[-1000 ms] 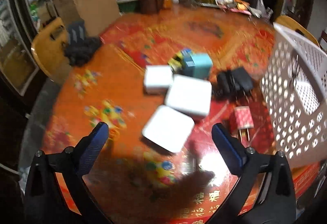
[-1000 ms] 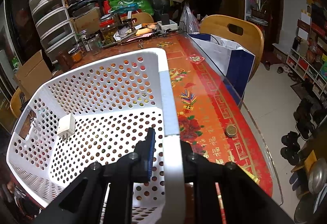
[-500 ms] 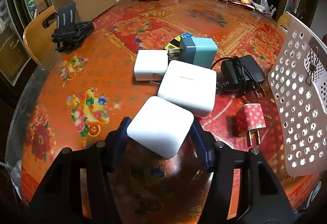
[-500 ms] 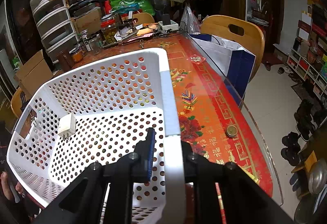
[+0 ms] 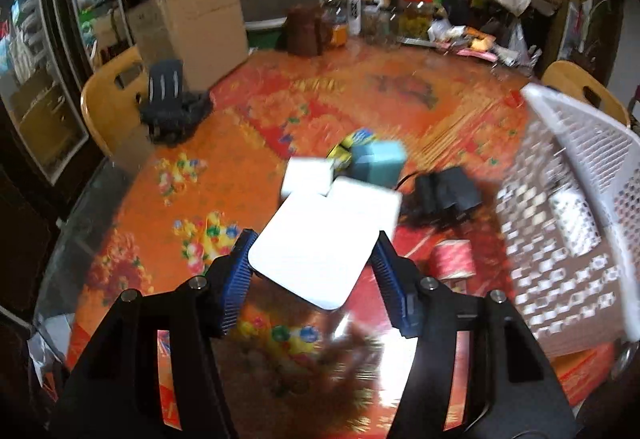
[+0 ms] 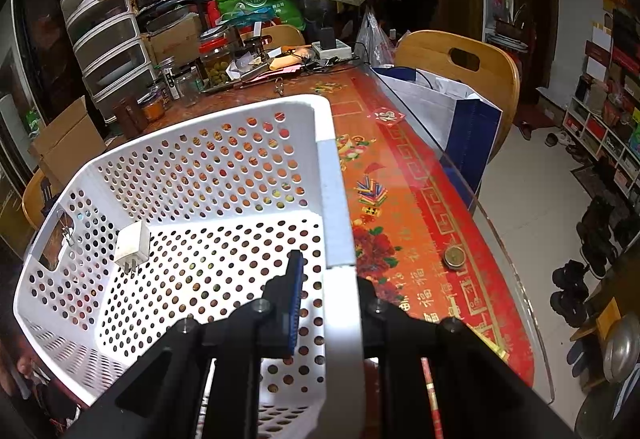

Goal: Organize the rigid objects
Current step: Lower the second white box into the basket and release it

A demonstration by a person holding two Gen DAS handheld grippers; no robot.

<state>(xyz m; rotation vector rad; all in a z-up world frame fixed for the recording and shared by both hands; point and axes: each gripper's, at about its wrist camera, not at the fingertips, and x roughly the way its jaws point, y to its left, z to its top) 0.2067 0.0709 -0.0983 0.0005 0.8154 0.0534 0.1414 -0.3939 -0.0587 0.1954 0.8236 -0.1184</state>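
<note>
the left tongs (image 5: 314, 267) clamp a white box (image 5: 316, 247) by its sides, off the tabletop (image 5: 248, 143), likely bound for the basket (image 6: 336, 199). the right tongs (image 6: 326, 303) pinch the basket's rim, probably steadying it; a white plug (image 6: 132, 245) lies inside.

The right hand-held gripper (image 6: 326, 293) clamps the near wall of a white perforated basket (image 6: 192, 175), one blue pad inside, the other finger outside. A white plug charger (image 6: 133, 243) leans against the basket's left wall by the handle slot. A small round tin (image 6: 454, 257) sits on the red table (image 6: 404, 199), beside the basket.
</note>
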